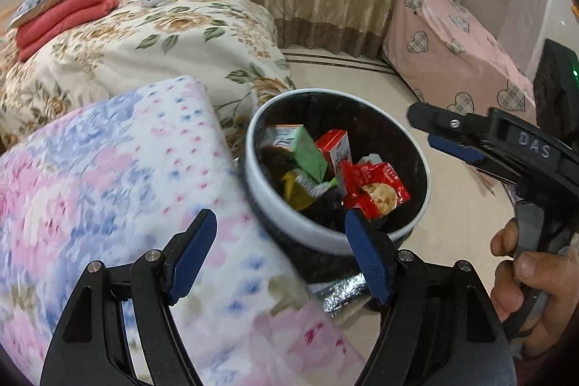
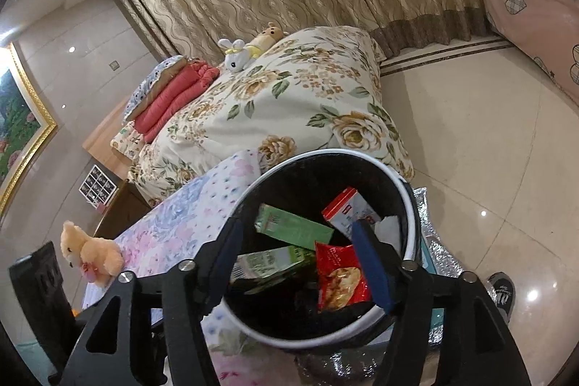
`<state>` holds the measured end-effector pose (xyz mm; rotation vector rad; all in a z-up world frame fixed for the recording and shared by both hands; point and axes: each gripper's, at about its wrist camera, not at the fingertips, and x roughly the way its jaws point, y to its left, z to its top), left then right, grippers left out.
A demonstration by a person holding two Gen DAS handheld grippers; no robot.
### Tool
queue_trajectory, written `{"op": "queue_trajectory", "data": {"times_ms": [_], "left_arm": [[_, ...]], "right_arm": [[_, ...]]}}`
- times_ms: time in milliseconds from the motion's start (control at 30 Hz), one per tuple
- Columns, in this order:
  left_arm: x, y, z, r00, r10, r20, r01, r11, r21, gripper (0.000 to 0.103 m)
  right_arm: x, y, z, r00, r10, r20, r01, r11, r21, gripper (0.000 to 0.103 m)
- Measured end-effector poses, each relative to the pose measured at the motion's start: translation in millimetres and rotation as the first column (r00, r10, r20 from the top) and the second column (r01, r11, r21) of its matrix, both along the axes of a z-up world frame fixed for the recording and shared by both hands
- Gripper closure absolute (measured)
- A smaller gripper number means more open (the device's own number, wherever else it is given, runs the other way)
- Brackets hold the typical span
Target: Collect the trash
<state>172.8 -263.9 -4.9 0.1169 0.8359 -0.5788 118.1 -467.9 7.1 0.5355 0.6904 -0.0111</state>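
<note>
A round trash bin (image 1: 253,176) with a white rim and black liner stands on the floor beside the bed; it also shows in the right wrist view (image 2: 407,205). Inside lie a red snack packet (image 1: 376,190) (image 2: 338,277), a green carton (image 1: 307,154) (image 2: 293,227), a red-and-white carton (image 1: 338,151) (image 2: 349,208) and a yellow-green wrapper (image 1: 298,189). My left gripper (image 1: 280,246) is open and empty, over the bin's near rim. My right gripper (image 2: 298,250) is open and empty, right above the bin; it shows from the side in the left wrist view (image 1: 448,134).
A pastel floral blanket (image 1: 108,187) lies left of the bin, a rose-print quilt (image 1: 163,42) behind it. A silver foil sheet (image 1: 343,292) lies under the bin. A pink heart-print cover (image 1: 463,56) is at right. A teddy bear (image 2: 90,252) sits on the blanket.
</note>
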Motion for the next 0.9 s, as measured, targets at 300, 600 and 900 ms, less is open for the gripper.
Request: {"op": "queue_trajectory", "data": {"times_ms": [300,600,900], "left_arm": [[-35,59,-2,0.995,0.101,0.007,-0.101,0.994,-0.039,0.028],[-73,128,-7,0.969,0.245,0.034,-0.244,0.969,-0.035,0.027],[-107,169,4,0.929,0.351,0.116,-0.349,0.936,-0.040,0.026]], "right_arm": [[-32,42,8,0.998,0.048,0.043,-0.048,0.999,-0.013,0.024],[-59,103,0,0.989,0.137,0.058,-0.135,0.990,-0.031,0.022],[-81,147,2,0.976,0.196,0.094,-0.187,0.978,-0.096,0.017]]}}
